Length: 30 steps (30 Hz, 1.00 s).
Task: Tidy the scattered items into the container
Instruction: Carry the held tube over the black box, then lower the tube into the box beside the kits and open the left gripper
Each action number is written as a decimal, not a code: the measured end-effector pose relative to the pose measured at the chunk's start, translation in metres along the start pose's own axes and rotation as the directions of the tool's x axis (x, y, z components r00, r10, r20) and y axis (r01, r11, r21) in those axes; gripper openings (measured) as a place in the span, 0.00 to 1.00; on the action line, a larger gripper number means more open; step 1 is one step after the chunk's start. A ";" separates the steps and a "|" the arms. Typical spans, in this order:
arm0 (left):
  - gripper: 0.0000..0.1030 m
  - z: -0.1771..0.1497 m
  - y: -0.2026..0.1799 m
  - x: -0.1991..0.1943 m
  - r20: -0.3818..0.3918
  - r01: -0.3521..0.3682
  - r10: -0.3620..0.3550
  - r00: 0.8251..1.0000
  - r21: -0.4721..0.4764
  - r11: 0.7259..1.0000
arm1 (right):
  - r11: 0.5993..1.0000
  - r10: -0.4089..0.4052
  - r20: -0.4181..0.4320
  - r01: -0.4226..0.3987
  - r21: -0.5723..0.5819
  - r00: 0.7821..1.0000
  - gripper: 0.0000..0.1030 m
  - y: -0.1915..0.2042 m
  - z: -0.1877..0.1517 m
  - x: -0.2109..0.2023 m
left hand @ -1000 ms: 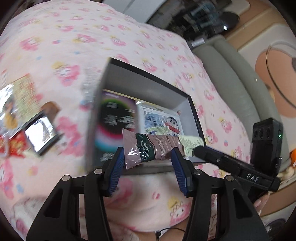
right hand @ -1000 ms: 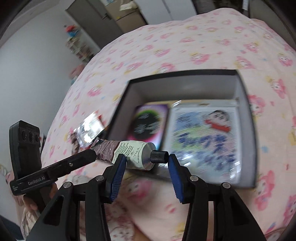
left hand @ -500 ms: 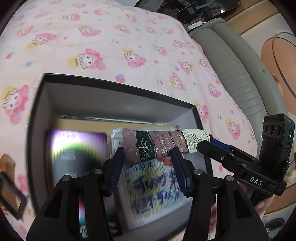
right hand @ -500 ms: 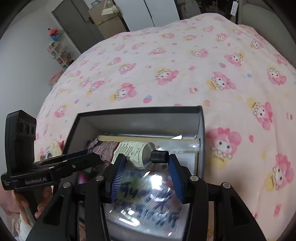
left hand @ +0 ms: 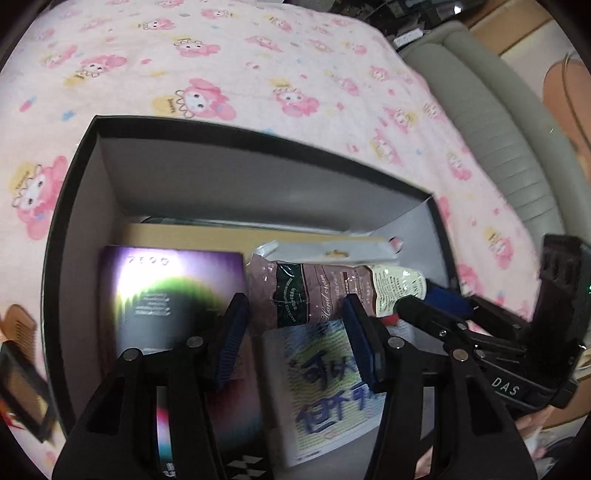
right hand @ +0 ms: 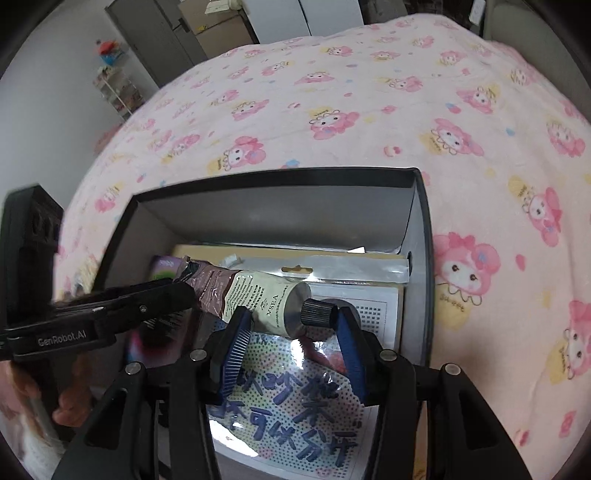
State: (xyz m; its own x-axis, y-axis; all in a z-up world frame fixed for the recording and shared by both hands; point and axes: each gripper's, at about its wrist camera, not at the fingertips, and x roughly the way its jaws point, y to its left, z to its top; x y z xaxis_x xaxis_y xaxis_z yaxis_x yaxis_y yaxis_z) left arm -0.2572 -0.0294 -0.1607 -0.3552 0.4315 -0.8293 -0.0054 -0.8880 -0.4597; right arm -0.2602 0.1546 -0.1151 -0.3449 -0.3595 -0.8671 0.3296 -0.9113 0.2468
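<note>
Hand cream tube held over the open black box on the pink bed. Left claw grasping its crimped end; right claw grasping the cap end. Purple packet lies inside below.

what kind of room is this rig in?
Likely a bedroom: a pink cartoon-print blanket over a bed, a padded grey headboard or sofa edge, wardrobe-like doors behind.
</note>
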 end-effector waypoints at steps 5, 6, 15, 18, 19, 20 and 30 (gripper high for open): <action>0.50 -0.009 -0.015 0.006 -0.045 0.039 -0.038 0.998 0.038 0.998 | 0.977 -0.152 0.005 0.151 -0.148 0.988 0.42 0.028 -0.013 0.010; 0.50 -0.011 -0.018 0.006 -0.041 0.024 -0.022 0.999 0.048 0.999 | 0.977 -0.138 -0.011 0.135 -0.164 0.990 0.42 0.031 -0.015 0.012; 0.47 -0.014 -0.012 -0.018 0.025 -0.114 0.112 0.993 0.092 0.989 | 0.987 -0.115 -0.023 0.112 -0.117 0.993 0.40 0.026 -0.024 -0.006; 0.45 -0.018 -0.010 -0.011 -0.034 -0.099 0.104 0.994 0.122 0.988 | 0.994 -0.049 -0.068 0.042 -0.103 0.996 0.40 0.028 -0.024 -0.007; 0.45 -0.019 -0.011 -0.009 -0.043 -0.097 0.104 0.994 0.130 0.987 | 0.993 -0.032 -0.092 0.021 -0.119 0.995 0.40 0.032 -0.025 -0.006; 0.45 -0.020 -0.012 -0.007 -0.051 -0.100 0.108 0.993 0.140 0.985 | 0.990 -0.029 -0.109 0.013 -0.139 0.994 0.40 0.036 -0.028 -0.005; 0.25 0.006 -0.040 0.032 -0.192 -0.093 0.153 0.969 0.292 0.952 | 0.987 -0.121 -0.233 0.092 -0.134 0.965 0.34 0.025 -0.009 0.029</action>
State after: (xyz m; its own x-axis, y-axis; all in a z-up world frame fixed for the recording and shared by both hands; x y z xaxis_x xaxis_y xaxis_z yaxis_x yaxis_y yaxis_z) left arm -0.2738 0.0190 -0.1671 -0.1660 0.3129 -0.9352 -0.2448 -0.9317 -0.2683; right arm -0.2546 0.1235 -0.1377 -0.1682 -0.1895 -0.9674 0.4110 -0.9054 0.1059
